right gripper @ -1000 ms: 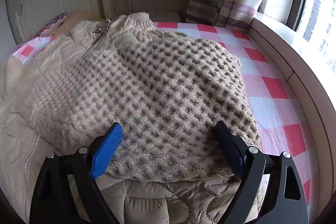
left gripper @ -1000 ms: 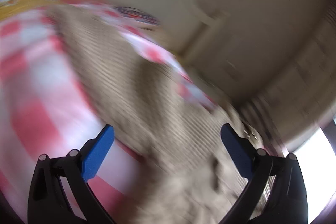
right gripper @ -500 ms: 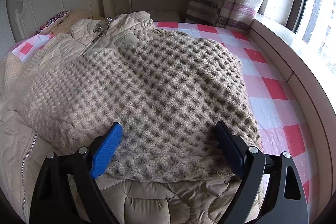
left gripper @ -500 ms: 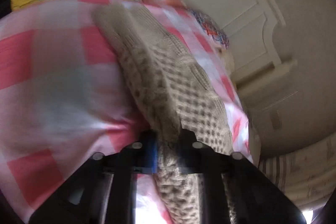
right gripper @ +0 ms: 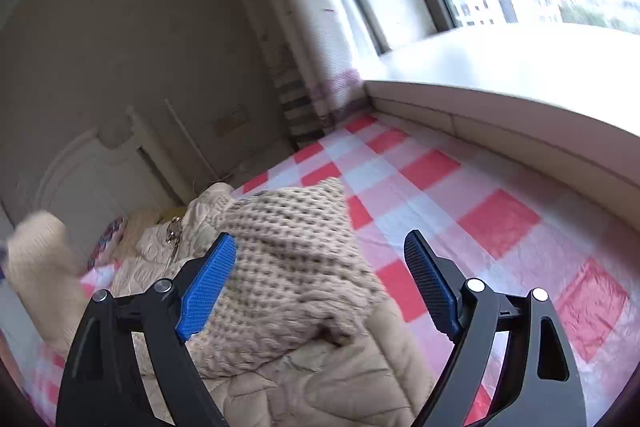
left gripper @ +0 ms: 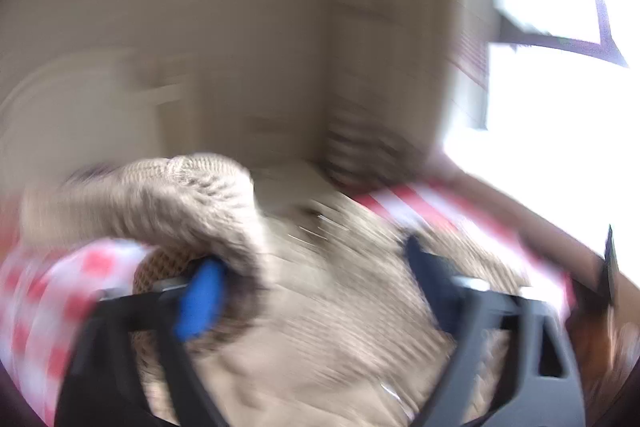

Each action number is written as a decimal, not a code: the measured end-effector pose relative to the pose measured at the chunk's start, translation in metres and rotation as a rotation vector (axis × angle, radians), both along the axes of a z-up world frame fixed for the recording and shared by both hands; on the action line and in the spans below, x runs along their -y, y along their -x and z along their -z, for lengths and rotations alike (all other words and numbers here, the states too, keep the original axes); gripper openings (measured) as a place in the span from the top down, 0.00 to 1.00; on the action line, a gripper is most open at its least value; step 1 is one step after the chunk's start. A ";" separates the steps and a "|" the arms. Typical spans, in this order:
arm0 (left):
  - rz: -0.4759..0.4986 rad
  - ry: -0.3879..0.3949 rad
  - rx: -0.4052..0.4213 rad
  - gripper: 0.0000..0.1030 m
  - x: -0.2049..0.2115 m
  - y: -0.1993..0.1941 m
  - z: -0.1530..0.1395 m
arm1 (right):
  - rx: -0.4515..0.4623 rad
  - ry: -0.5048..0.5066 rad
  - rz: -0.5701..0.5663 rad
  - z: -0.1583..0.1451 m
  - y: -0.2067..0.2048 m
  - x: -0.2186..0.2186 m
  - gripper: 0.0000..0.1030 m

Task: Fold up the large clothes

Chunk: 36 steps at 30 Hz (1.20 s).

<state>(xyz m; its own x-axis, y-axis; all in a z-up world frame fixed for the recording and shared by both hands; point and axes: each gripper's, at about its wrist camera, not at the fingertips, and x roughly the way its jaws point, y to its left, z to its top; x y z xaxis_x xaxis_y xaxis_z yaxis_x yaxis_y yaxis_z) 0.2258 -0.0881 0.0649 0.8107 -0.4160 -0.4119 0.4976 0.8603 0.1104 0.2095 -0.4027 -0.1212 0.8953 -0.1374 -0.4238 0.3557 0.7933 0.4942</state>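
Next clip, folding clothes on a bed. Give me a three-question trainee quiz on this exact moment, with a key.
1. True or false: the right gripper is clamped on the knit sweater.
2. What lies under the sweater? A) quilted jacket B) towel C) jeans
3. Fill in: the checked bedsheet is red and ____.

Key: 1 false, its fingers stand apart, closing slightly, pressing nothing. 2 A. 3 white.
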 end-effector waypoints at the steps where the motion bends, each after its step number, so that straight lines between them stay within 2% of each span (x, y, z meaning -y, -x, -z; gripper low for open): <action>1: 0.036 -0.129 0.018 0.11 0.034 0.021 0.026 | -0.002 -0.022 0.006 0.003 0.001 0.004 0.20; 3: 0.077 -0.287 0.018 0.11 0.065 0.045 0.066 | 0.005 -0.057 0.007 0.006 0.002 0.011 0.20; 5: 0.102 -0.409 0.005 0.11 0.075 0.061 0.103 | 0.009 -0.076 -0.003 0.008 0.002 0.015 0.20; 7: 0.101 -0.483 -0.018 0.11 0.066 0.073 0.128 | 0.010 -0.080 -0.011 0.009 0.003 0.013 0.19; 9: 0.057 -0.491 -0.040 0.11 0.042 0.064 0.136 | 0.010 -0.079 -0.021 0.009 0.001 0.012 0.19; 10: 0.029 -0.475 -0.053 0.11 0.028 0.059 0.136 | 0.010 -0.078 -0.023 0.009 0.001 0.011 0.19; 13: -0.130 -0.354 -0.115 0.11 -0.024 0.038 0.122 | 0.013 -0.080 -0.025 0.010 0.002 0.010 0.19; 16: -0.347 -0.162 -0.213 0.11 -0.091 0.008 0.111 | 0.014 -0.080 -0.027 0.009 0.003 0.009 0.19; 19: -0.486 -0.051 -0.280 0.12 -0.139 -0.012 0.112 | 0.005 -0.067 -0.049 0.008 0.000 0.006 0.19; 22: -0.550 -0.058 -0.286 0.12 -0.156 -0.024 0.117 | -0.021 -0.025 -0.107 0.002 -0.003 -0.004 0.19; 24: -0.571 -0.073 -0.295 0.12 -0.161 -0.028 0.125 | -0.047 0.021 -0.202 -0.004 -0.005 -0.020 0.19; 27: -0.582 -0.068 -0.388 0.12 -0.172 -0.038 0.136 | -0.087 0.103 -0.339 -0.009 -0.009 -0.050 0.19; 29: -0.607 -0.026 -0.418 0.12 -0.184 -0.039 0.138 | -0.149 0.144 -0.397 -0.007 -0.016 -0.066 0.22; 32: -0.642 0.074 -0.450 0.12 -0.205 -0.037 0.140 | -0.196 0.017 -0.446 0.005 -0.031 -0.069 0.26; 33: -0.649 0.102 -0.457 0.12 -0.210 -0.037 0.141 | -0.207 -0.003 -0.446 0.008 -0.034 -0.069 0.29; 35: -0.659 0.150 -0.469 0.12 -0.219 -0.034 0.143 | -0.223 0.004 -0.455 0.010 -0.039 -0.073 0.54; 36: -0.661 0.169 -0.474 0.12 -0.223 -0.033 0.144 | -0.221 0.020 -0.460 0.008 -0.039 -0.076 0.60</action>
<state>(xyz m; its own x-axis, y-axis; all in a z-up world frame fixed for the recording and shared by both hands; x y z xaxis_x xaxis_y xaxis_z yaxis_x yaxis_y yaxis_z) 0.2587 0.1346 -0.0793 0.6659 -0.0013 -0.7461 -0.1553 0.9778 -0.1403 0.2483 -0.3264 -0.1289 0.7541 0.2399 -0.6114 0.0615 0.9010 0.4294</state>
